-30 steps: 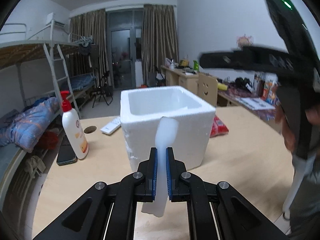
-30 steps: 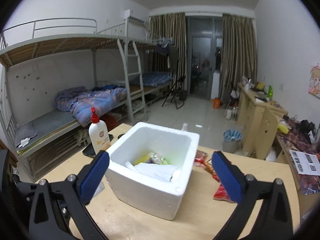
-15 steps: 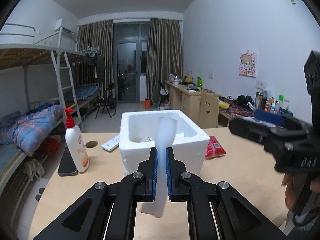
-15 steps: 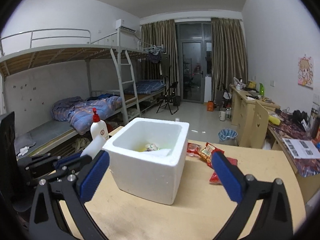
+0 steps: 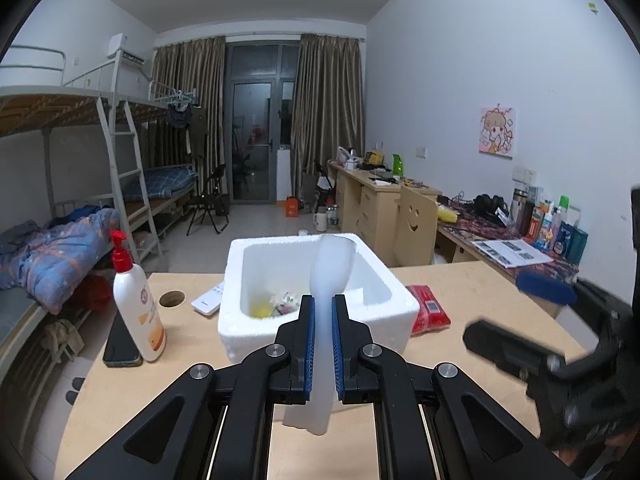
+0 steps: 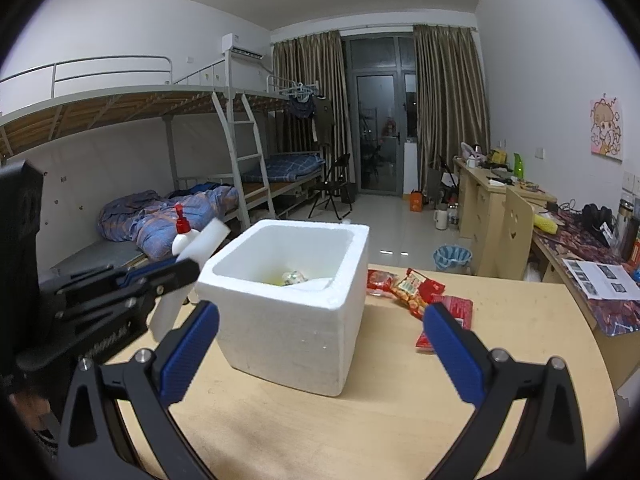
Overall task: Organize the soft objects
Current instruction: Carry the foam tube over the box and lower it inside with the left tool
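Between the blue pads of the left gripper, seen from its own wrist camera, a white foam strip stands pinched upright, its rounded top reaching up in front of the open foam box and its lower end hanging below the jaws. The box sits on the wooden table just ahead, with a yellow thing and some crumpled wrappers on its floor. A lotion bottle and a dark phone stand to the left of it, and a red packet lies touching its right side. The step in hand looks like carrying the strip to the box.

From the right wrist camera, the right gripper is spread wide with nothing between its pads, and the box sits framed in the gap but apart from both. The left gripper comes in from the left, holding the strip tilted beside the box's near left corner, not yet over the opening. Red snack packets lie on the table to the right; how many is hard to tell from here.

The next move probably calls for lifting the strip above the rim, bringing it over the opening, then letting go. The free gripper could then go for the packets.
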`<state>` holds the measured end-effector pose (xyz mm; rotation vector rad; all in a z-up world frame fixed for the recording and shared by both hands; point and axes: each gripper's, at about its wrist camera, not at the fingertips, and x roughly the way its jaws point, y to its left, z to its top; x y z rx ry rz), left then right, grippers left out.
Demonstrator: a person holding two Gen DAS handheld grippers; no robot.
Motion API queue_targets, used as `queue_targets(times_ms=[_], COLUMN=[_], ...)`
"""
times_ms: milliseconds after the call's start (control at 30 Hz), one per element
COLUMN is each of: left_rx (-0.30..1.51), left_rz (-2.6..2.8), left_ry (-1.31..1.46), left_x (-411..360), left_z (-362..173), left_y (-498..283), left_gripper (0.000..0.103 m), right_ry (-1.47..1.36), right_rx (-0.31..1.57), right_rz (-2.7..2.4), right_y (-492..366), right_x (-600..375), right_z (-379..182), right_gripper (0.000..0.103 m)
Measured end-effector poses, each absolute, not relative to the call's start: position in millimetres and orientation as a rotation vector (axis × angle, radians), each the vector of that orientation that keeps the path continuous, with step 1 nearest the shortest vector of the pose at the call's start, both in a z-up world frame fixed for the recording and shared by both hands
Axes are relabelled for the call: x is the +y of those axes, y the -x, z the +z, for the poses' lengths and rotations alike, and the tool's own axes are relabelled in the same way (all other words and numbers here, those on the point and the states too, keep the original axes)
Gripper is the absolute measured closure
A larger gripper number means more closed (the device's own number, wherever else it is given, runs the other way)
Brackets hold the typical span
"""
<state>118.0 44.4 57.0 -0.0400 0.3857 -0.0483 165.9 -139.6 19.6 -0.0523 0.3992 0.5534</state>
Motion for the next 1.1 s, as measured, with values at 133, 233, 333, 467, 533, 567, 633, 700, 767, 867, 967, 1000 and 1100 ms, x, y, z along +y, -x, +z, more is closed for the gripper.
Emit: queue_targets(times_ms=[133,233,333,467,533,567,633,700,767,867,967,1000,1100], left_rx=[0.407,0.435,0.467,0.512,0.542,0.566,0.593,0.604,0.614,0.626,0.625,0.627,0.632], left_rz=[-0.049,-0.052,-0.057,-0.050,-0.045,-0.045,-0.047,-0.041,-0.044,-0.049,-0.044,-0.043,-0.036], left_ry=[0.042,0.044,0.051,0.062,0.070,0.079,0.094,0.093,0.091,0.090,0.089,0.091,0.088], left_x=[43.2,42.0,41.2,43.0,44.0,45.4,48.4,50.3,50.3,49.6,51.7,52.5,53.2], left_z=[61.3,63.9,63.8,60.9,57.5,54.9,51.7,49.2,47.5,43.9,42.7,42.7,41.8], left_y=[-137.1,-155.9,-174.6,-197.9,-208.7,-216.1,-226.0,-234.8,-241.4,-250.5,-256.7,-258.9,-263.2], left_gripper=[0.094,0.094,0.094,0.094,0.094,0.094,0.094,0.094,0.094,0.094,0.094,0.094,0.094], right_ry=[0.048,0.048,0.046,0.041,0.037,0.034,0.031,0.030,0.029,0.027,0.027,0.029,0.032], right_rx=[0.412,0.416,0.423,0.435,0.441,0.444,0.450,0.454,0.458,0.464,0.470,0.472,0.476], right_rz=[0.554,0.548,0.541,0.530,0.524,0.523,0.521,0.519,0.516,0.515,0.514,0.514,0.512], right_y=[-169.8,-171.9,-173.9,-180.9,-184.6,-186.3,-189.7,-191.2,-192.6,-194.9,-197.4,-198.5,-198.6], right_x=[-140.1,-141.0,-142.2,-145.5,-146.8,-147.3,-148.0,-148.4,-149.0,-147.6,-146.7,-146.6,-145.9], right_z=[14.5,11.9,10.6,7.0,4.8,4.0,2.5,0.6,-1.2,-1.5,-2.5,-2.8,-3.4], right_gripper=[0.000,0.000,0.000,0.000,0.000,0.000,0.000,0.000,0.000,0.000,0.000,0.000,0.000])
